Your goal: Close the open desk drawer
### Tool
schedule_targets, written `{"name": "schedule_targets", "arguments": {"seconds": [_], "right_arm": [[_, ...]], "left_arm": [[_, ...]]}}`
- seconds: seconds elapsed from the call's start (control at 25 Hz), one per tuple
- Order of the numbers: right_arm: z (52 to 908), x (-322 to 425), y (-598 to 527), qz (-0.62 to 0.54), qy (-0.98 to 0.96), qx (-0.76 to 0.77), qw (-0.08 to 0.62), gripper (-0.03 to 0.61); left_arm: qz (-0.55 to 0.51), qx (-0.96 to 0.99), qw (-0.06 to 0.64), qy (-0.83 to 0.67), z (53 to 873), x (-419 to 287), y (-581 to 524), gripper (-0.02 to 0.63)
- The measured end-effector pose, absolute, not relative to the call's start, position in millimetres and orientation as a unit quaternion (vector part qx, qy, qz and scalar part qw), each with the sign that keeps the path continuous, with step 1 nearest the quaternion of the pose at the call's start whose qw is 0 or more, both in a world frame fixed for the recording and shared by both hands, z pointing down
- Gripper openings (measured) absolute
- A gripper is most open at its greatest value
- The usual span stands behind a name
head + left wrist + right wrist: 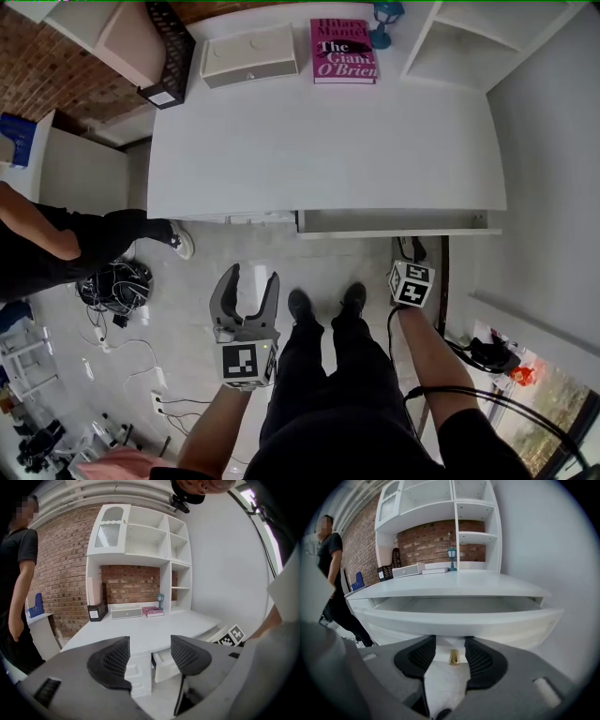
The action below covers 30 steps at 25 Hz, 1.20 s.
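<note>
- Drawer [398,223]: white and shallow. It is seen pulled out from under the near edge of the tabletop [319,141], on the 3 o'clock half of the desk front in the head view. Its curved front panel is shown across most of the right gripper view.
- Brass knob [453,656]: small and cylindrical, fixed low on the drawer front. It is seen between the jaws of the right tool, with a gap on either side.
- Right tool [410,251]: held at 6 o'clock of the drawer front, just beside it, and pointed at 12 o'clock. Its jaws are spread around the knob and are not closed on it.
- Left tool [251,275]: held over the floor, well apart from the desk, at 9 o'clock of the right tool. Its jaws are spread wide with nothing between them.
- Pink book [343,51]: laid flat at the far edge of the tabletop, at 12 o'clock.
- White box [249,56]: set just beside the book, at its 9 o'clock.
- Blue lamp [383,23]: stood at 1 o'clock of the book.
- Black file holder [169,52]: placed at the tabletop's far corner, at 9 o'clock of the box.
- Bystander [56,239]: dressed in black, seen at 9 o'clock of the desk.
- Cable tangle [114,284]: heaped on the floor near the bystander's foot.
</note>
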State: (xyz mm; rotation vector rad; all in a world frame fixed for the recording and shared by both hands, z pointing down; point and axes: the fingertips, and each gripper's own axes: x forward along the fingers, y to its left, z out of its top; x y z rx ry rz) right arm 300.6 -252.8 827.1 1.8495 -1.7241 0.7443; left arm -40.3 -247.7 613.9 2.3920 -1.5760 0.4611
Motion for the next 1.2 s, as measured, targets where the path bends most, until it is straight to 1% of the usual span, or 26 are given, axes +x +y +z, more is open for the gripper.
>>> {"name": "schedule_targets", "arguments": {"seconds": [0.56,0.8,0.96,1.2], "right_arm": [[826,304,-302,0.268,-0.634,0.679,0.254,0.198],[826,305,-320,0.267,-0.635,0.679,0.255,0.198],[827,306,-325,0.268,-0.636,0.678,0.253,0.198],[816,301,-301,0.270,-0.636,0.678,0.250,0.198]], "left_arm": [[0.160,0.798,0.136,-0.565,620,-71,-257,0.268],[0.163,0.796,0.134,-0.567,621,-73,-263,0.268],[0.170,0.795,0.151,-0.563,624,-70,-264,0.268],[0.158,0.802,0.124,-0.563,613,-69,-270,0.268]]}}
